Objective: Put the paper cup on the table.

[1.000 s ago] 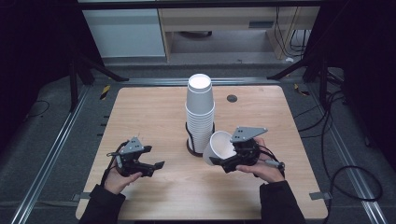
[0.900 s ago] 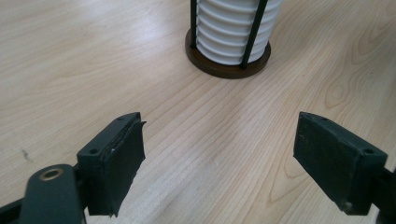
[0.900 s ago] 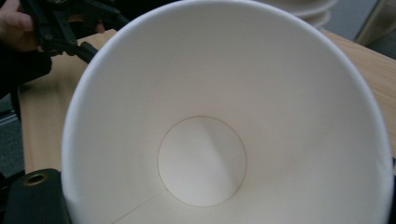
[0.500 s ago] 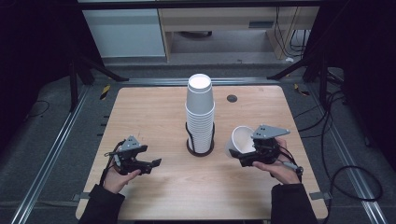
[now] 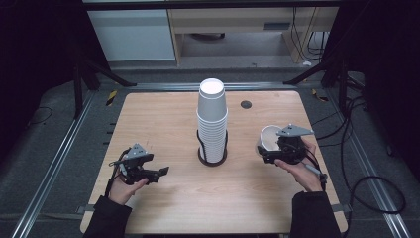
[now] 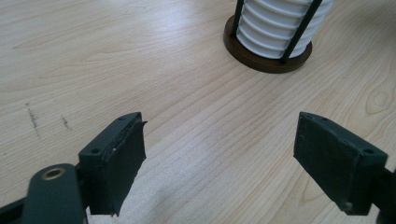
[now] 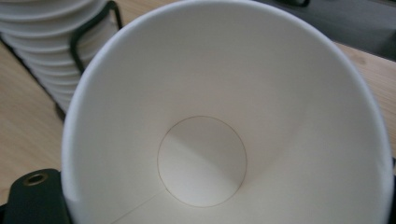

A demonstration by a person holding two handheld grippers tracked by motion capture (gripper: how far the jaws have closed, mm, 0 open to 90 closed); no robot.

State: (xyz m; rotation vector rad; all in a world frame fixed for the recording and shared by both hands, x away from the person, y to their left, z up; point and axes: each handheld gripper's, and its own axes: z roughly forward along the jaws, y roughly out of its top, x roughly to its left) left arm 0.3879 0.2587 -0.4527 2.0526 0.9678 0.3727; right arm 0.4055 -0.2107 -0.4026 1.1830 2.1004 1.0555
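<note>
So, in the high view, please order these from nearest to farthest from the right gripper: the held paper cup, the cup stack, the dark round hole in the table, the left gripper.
1. Paper cup: in the right gripper.
2. Cup stack: table centre.
3. Dark round hole: far side; too close to the stack to rank firmly.
4. Left gripper: opposite side.

Wooden table (image 5: 173, 119) with cup holder (image 5: 212, 159)
</note>
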